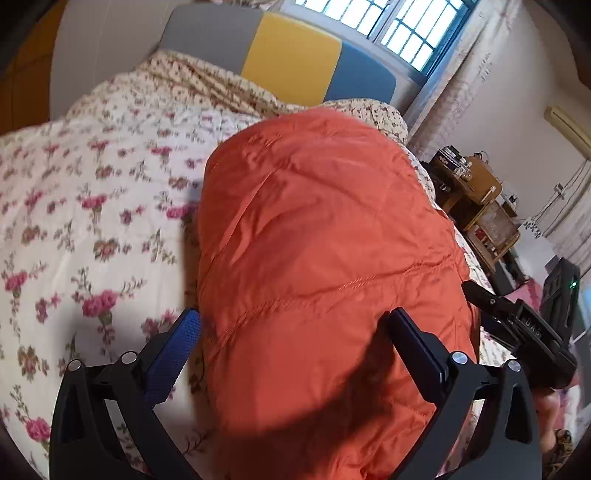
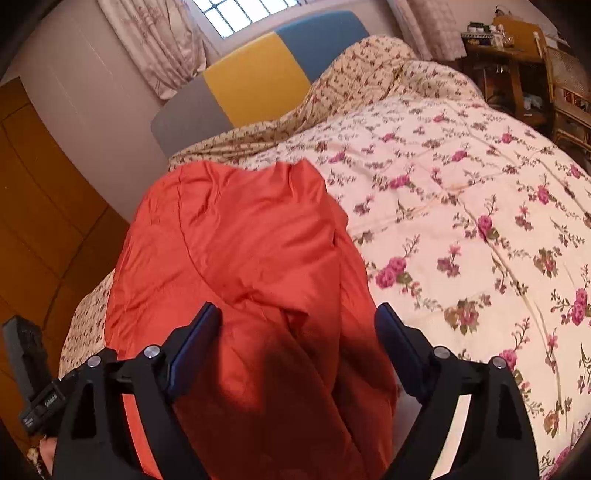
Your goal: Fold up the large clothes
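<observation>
Orange quilted puffy garment [image 1: 325, 236] of thin shiny fabric lies in a long folded bundle on the floral bedspread [image 1: 74, 206], cream with pink roses, running from the near edge of the bed toward the far headboard. Seen from the left wrist, the left gripper [image 1: 295, 325] hangs over the near end of the bundle with its jaws spread wide; the blue-padded left finger [image 1: 173, 354] stands over the bedspread just beside the garment's left edge, the black right finger is over the orange fabric, and neither visibly presses on the cloth. The right gripper [image 2: 299, 321] is likewise spread wide above the near end of the garment [image 2: 240, 236], with orange folds lying between its fingers but not pinched. At the far end stands a padded headboard [image 1: 291, 62] in grey, yellow and blue panels, beneath a barred window [image 1: 399, 26]. A wooden bedside stand [image 1: 476, 199] with small items sits at the right of the bed in the left wrist view.
</observation>
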